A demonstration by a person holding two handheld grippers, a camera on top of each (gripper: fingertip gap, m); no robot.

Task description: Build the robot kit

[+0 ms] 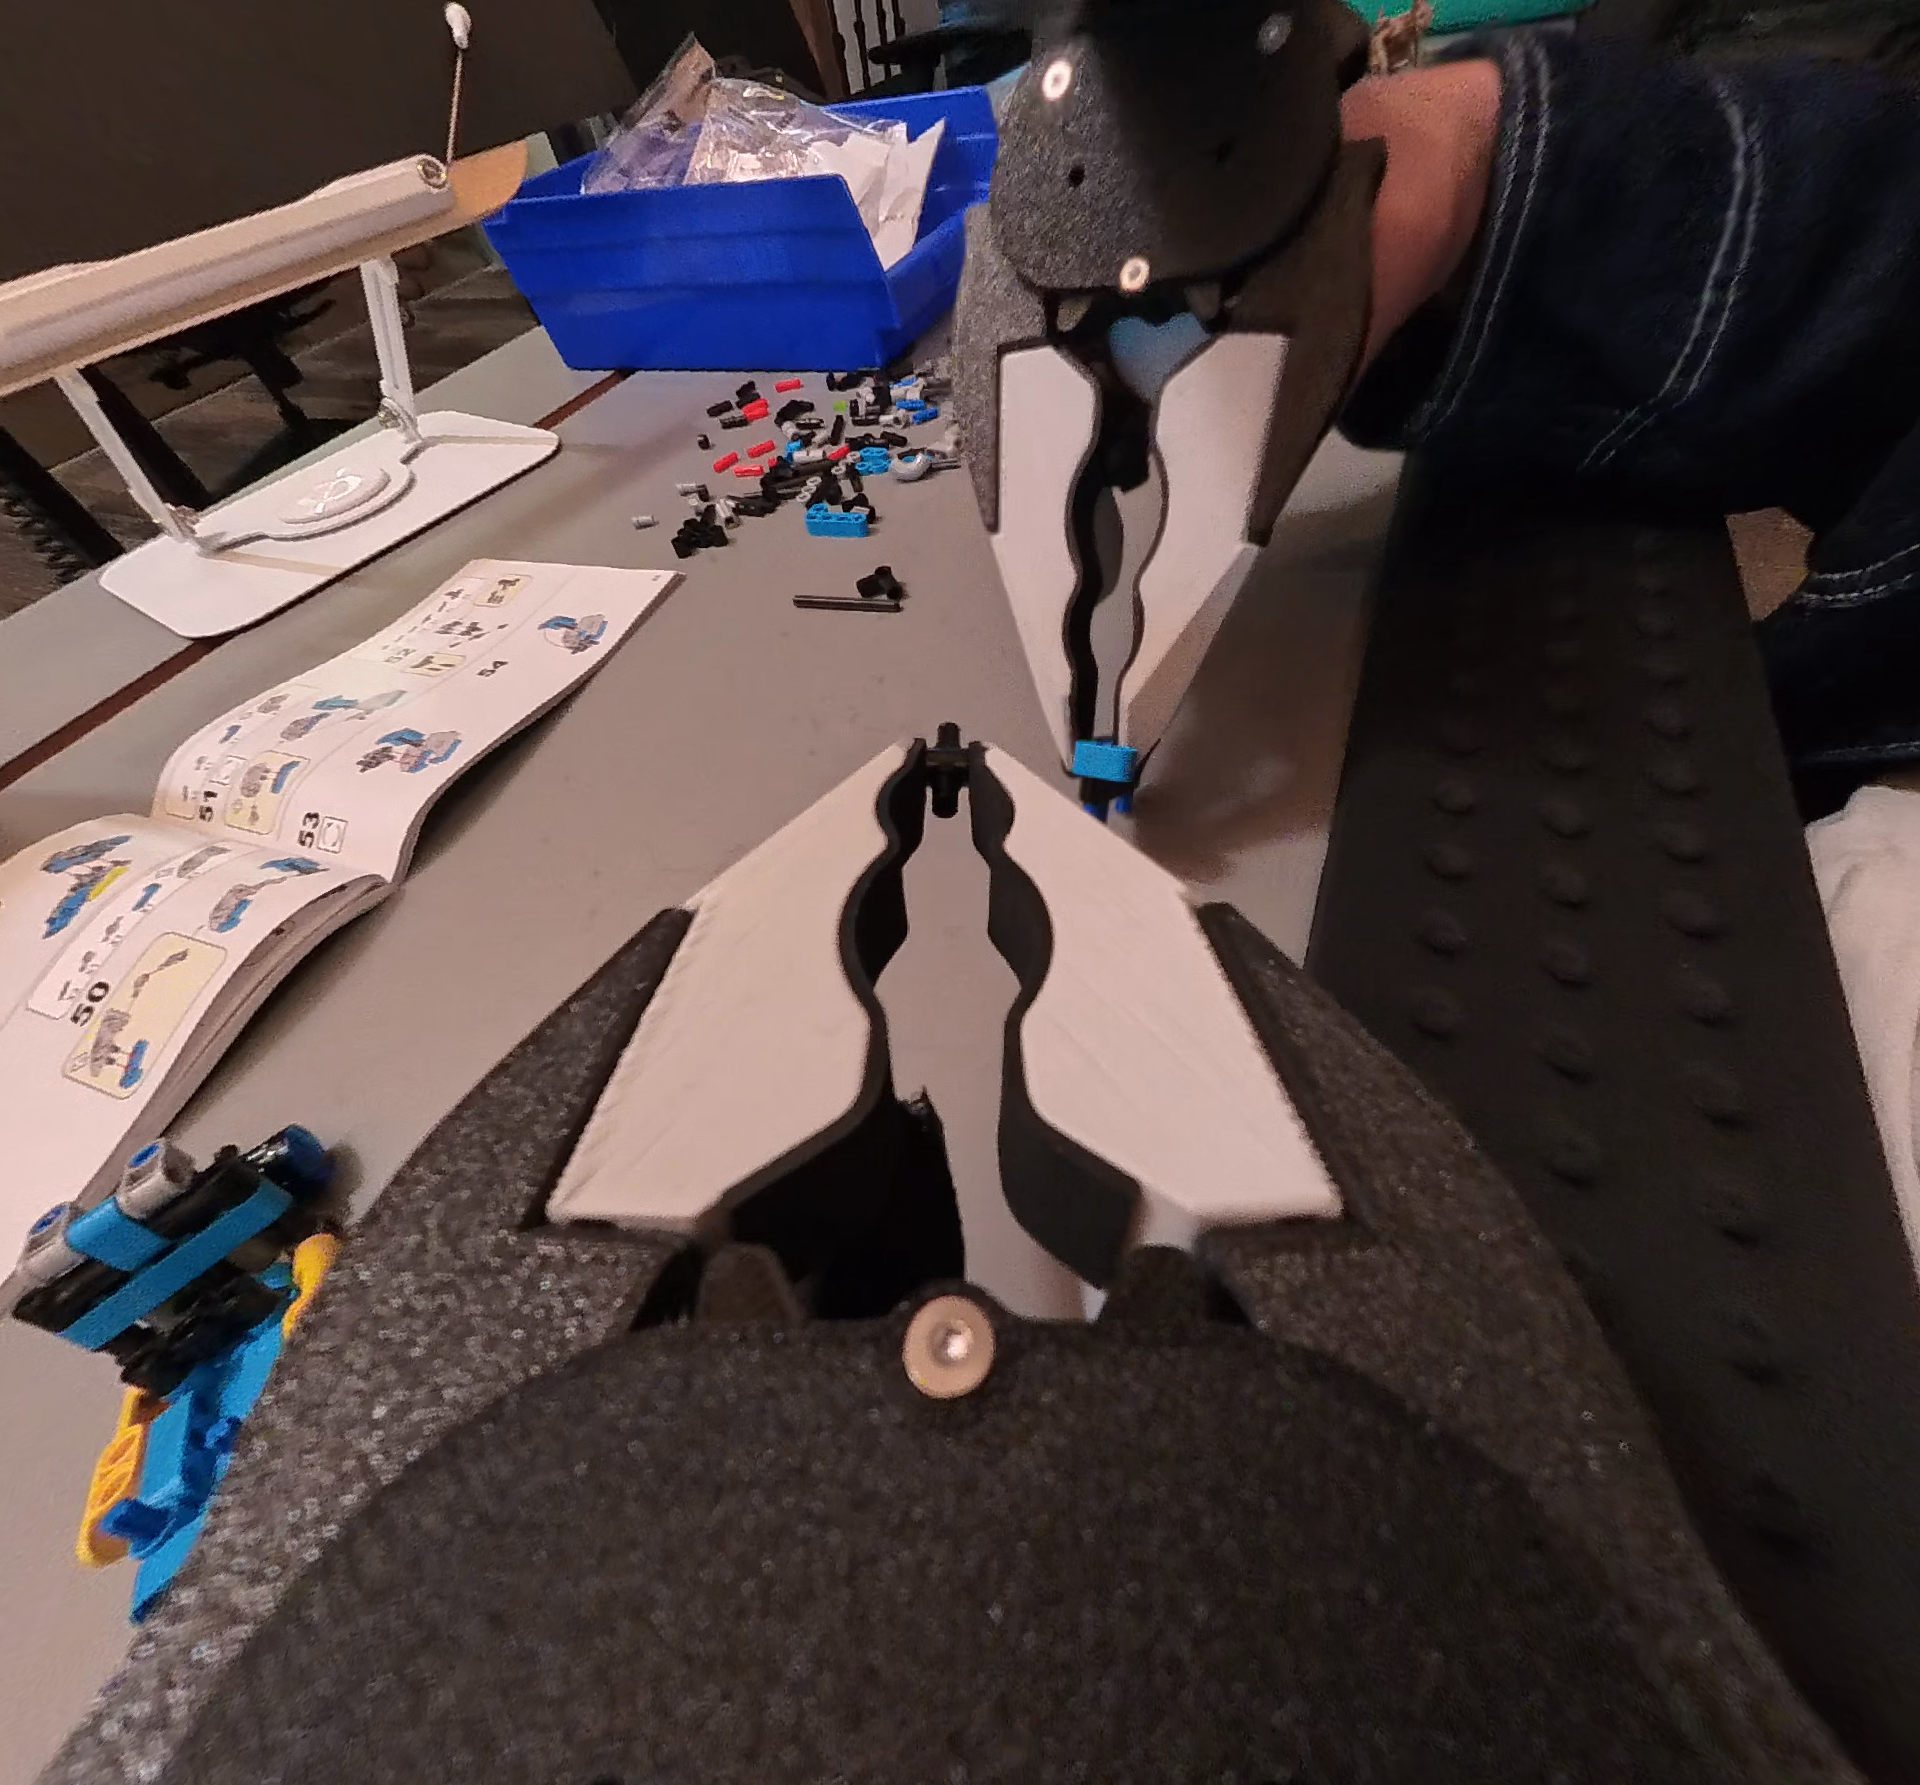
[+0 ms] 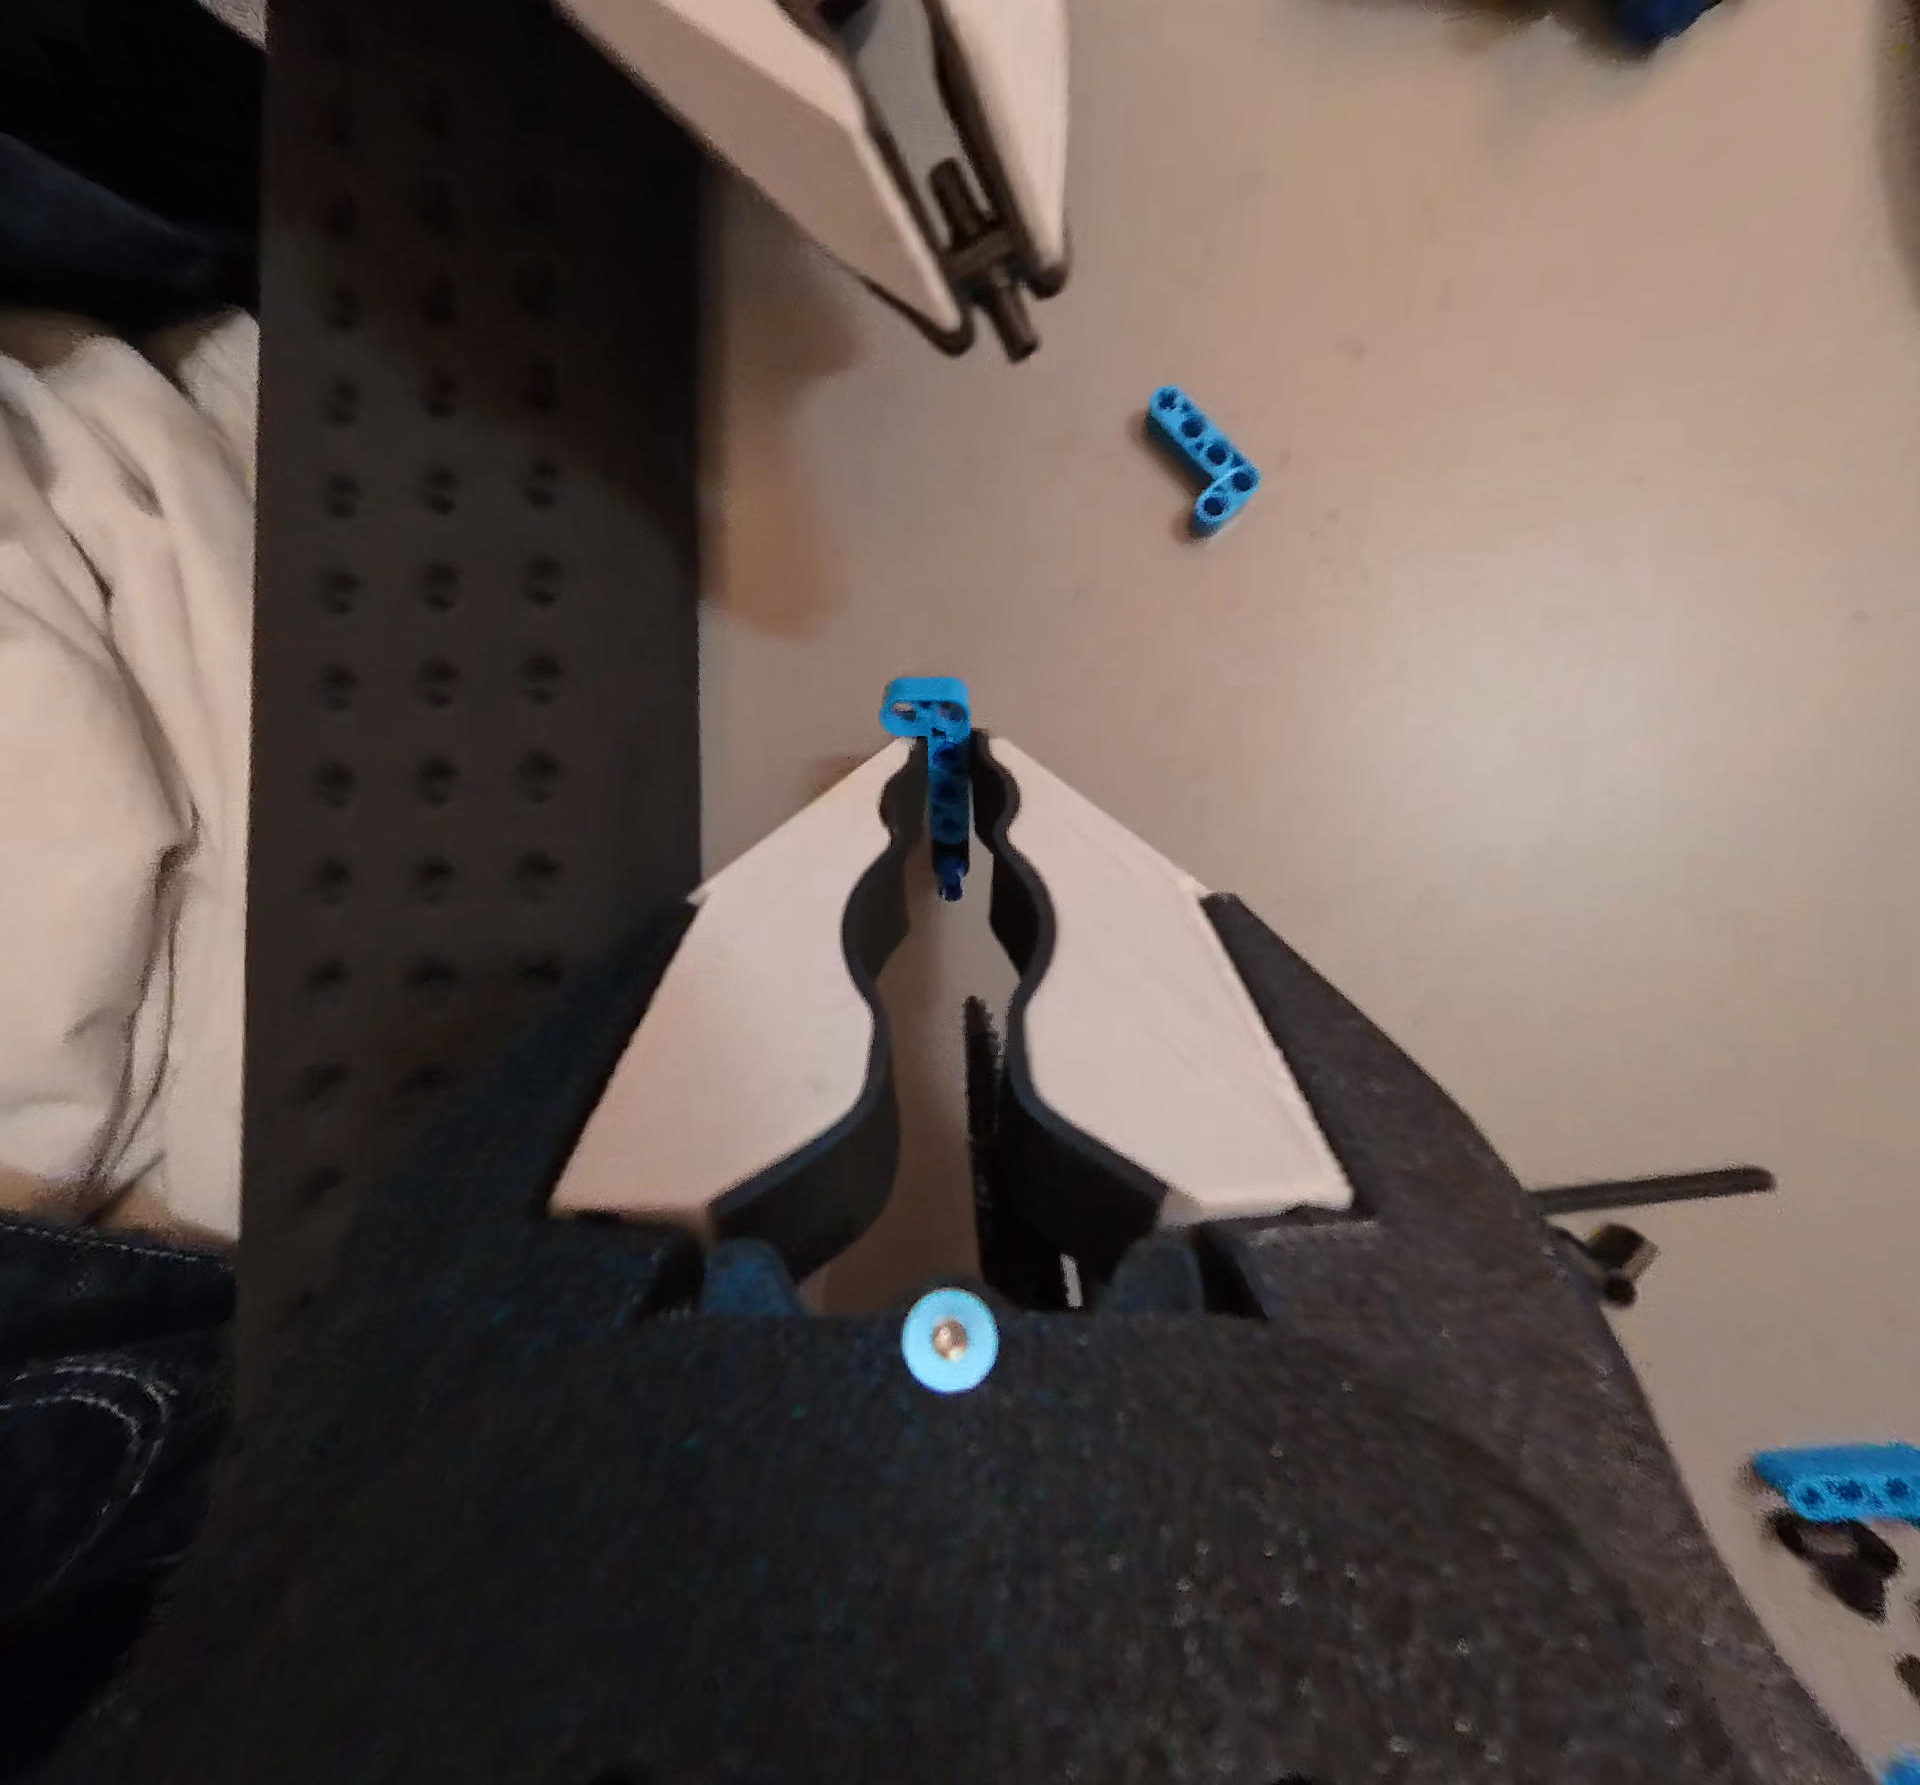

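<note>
Grey table [image 1: 665, 800] — left gripper [image 1: 945, 767] pinching black pin [image 1: 947, 771]; right gripper [image 2: 943, 748] clamped on blue beam [image 2: 940, 759].

Left gripper [image 1: 945, 767] reaching forward low over table [image 1: 644, 800], white fingers [image 1: 790, 987] closing together at tips, pinching small black pin [image 1: 945, 769] that is sticking out past them

Right gripper [image 2: 940, 748] pointing steeply down at table, tips just above surface, fingers nearly meeting and clamping blue beam [image 2: 940, 779] edgewise

Right gripper hanging just beyond left gripper's tips, near but apart

Person's hand [image 1: 1423, 208] in dark stitched sleeve [image 1: 1662, 260] gripping right gripper's body from behind
</note>
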